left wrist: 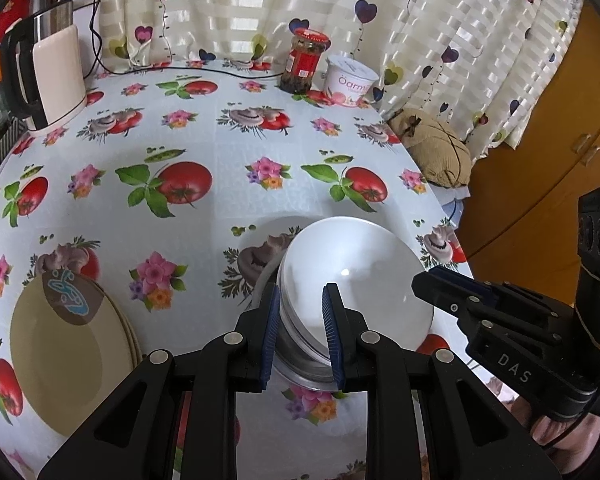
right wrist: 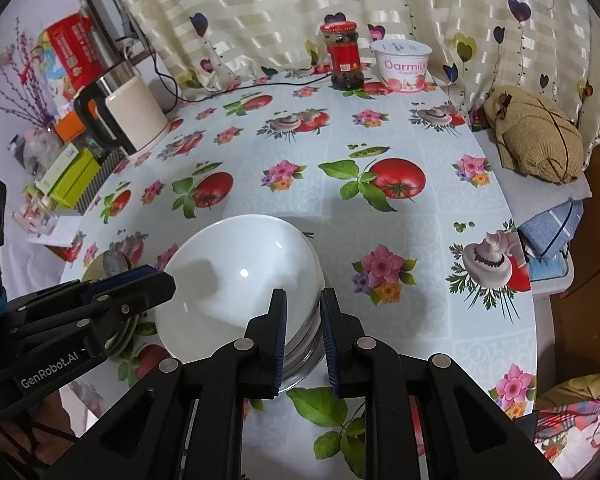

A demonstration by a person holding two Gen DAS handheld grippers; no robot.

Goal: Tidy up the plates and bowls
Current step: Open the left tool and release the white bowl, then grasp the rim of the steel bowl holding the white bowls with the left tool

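Flowered and tomato-printed oilcloth covers the table [left wrist: 204, 128], with a kettle [left wrist: 56, 76] at its far left and a sauce jar [left wrist: 305, 61] and yoghurt tub [left wrist: 350, 80] by the curtain. At near left lie the stacked yellow plates [left wrist: 60, 360], apparently already sorted. Right of them, near the table's right edge, sits the stack of white bowls [left wrist: 352, 280], nested to save room. The left gripper [left wrist: 300, 328] straddles the stack's left rim with jaws spread; whether the pads touch is unclear. The right gripper [right wrist: 303, 334] has its jaws pressed narrow on the right rim, pinching the bowls, probably to steady or lift them.
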